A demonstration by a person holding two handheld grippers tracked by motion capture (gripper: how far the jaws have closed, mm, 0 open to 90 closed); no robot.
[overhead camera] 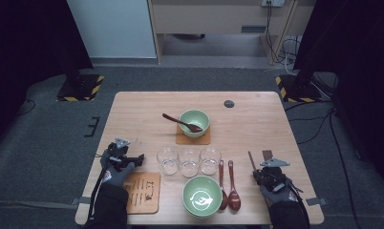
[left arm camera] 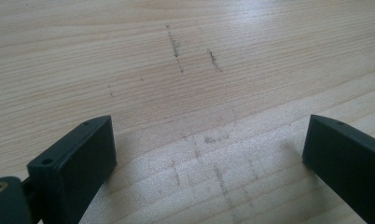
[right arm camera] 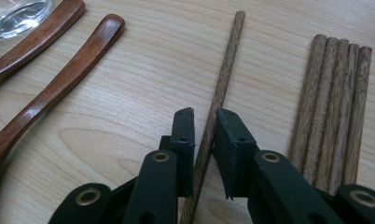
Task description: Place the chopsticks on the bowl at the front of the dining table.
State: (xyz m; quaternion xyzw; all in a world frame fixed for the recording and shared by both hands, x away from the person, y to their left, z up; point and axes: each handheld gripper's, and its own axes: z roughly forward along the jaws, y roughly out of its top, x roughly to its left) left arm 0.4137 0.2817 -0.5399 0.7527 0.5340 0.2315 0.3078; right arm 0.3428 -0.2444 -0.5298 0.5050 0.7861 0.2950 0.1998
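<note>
Two grippers are working at a wooden table (overhead camera: pixel 257 114), one in each gloved hand of a person reaching in from the near edge. In the right gripper view, the right gripper (right arm camera: pixel 205 122) is closing its jaws on a single chopstick (right arm camera: pixel 223 79): the stick is passing between the two black jaws, which are standing close against its sides, and it is lying flat on the table with its far end pointing away from the camera. Just beside it, a bundle of chopsticks (right arm camera: pixel 336 100) is lying side by side, the sticks touching one another and apart from the single one. On the other side, two wooden spoons (right arm camera: pixel 55 88) are lying near each other, their handles running toward a glass (right arm camera: pixel 15 14) at the top corner.

In the high view, the right gripper (overhead camera: pixel 268 172) is sitting near the table's right front corner, with the single chopstick (overhead camera: pixel 251 160) reaching forward from it. The left gripper (overhead camera: pixel 133 160) is resting near the left edge, just beyond a wooden mat (overhead camera: pixel 143 192). In the left gripper view, its jaws are standing wide apart over bare, faintly scratched wood, holding nothing.

Three glasses (overhead camera: pixel 189 161) are standing in a row at the centre. A green bowl (overhead camera: pixel 202 196) is sitting in front of them, and a second green bowl (overhead camera: pixel 195 121) behind them is holding a spoon (overhead camera: pixel 178 121) and resting on a coaster (overhead camera: pixel 193 140).
</note>
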